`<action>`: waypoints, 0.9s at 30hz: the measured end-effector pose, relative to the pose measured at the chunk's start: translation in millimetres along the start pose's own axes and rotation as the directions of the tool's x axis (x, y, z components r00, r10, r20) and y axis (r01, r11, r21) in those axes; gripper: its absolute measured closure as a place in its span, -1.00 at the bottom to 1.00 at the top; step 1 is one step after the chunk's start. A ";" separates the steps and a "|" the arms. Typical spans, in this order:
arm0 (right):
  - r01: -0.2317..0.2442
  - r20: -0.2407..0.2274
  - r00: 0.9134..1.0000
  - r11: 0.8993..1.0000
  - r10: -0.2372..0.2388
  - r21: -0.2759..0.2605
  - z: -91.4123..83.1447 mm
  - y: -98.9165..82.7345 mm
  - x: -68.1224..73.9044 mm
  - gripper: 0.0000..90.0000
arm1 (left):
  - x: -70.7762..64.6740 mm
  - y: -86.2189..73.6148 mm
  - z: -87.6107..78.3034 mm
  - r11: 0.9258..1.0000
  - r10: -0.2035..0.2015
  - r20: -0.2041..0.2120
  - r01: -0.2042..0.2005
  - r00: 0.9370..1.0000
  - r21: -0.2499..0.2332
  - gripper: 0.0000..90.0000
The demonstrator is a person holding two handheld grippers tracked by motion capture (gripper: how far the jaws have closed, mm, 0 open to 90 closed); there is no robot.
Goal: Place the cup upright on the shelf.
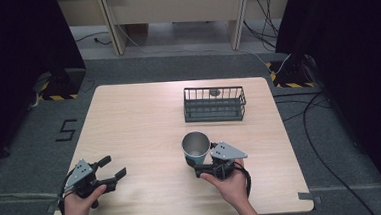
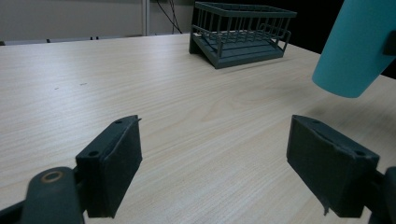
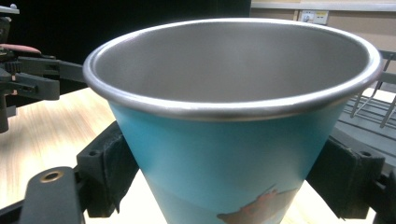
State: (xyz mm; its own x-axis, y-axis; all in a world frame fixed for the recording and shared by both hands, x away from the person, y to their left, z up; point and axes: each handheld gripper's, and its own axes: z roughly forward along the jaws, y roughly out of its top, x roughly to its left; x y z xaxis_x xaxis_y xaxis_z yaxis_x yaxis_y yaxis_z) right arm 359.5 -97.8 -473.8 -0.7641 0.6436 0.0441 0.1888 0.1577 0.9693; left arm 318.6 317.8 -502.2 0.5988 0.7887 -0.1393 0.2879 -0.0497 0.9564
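Teal cup [image 1: 196,148] clamped in right gripper [image 1: 205,162], lifted off table [image 1: 139,125], left gripper [image 1: 113,167] jaws apart, near wire rack [image 1: 214,105]

I see the cup [image 3: 233,116] has a brushed, dull-metal inside with a rolled rim, and a smooth teal coat outside. My right gripper [image 3: 229,177] clamps it with matt black pads. The worktop [image 2: 187,102] looks like pale wood-grain laminate, smooth; the rack [image 1: 214,104] is dark coated wire.

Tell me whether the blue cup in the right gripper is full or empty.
Empty: the cup shows a bare metal inside in the right gripper view, and the high view looks into it with nothing there.
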 end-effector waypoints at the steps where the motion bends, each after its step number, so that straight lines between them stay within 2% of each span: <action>1: -0.004 0.005 1.000 1.000 0.004 0.000 -0.4 1.3 -0.8 -0.60 | 0.0 0.0 0.0 1.000 0.000 0.000 0.000 1.000 0.000 -0.61; 27: -0.012 0.078 0.997 0.999 0.015 -0.039 -8.2 15.5 -20.9 -0.60 | 0.2 0.0 -0.4 1.000 -0.004 -0.002 0.004 1.000 -0.002 -0.61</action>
State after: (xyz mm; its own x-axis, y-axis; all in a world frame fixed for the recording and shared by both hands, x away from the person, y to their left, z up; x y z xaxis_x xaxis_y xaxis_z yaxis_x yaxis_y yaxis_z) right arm 373.3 -114.9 -457.8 -0.7106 0.7025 0.0394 0.1738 0.1211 0.9773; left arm 318.4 318.1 -502.1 0.5962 0.7901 -0.1424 0.2887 -0.0454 0.9563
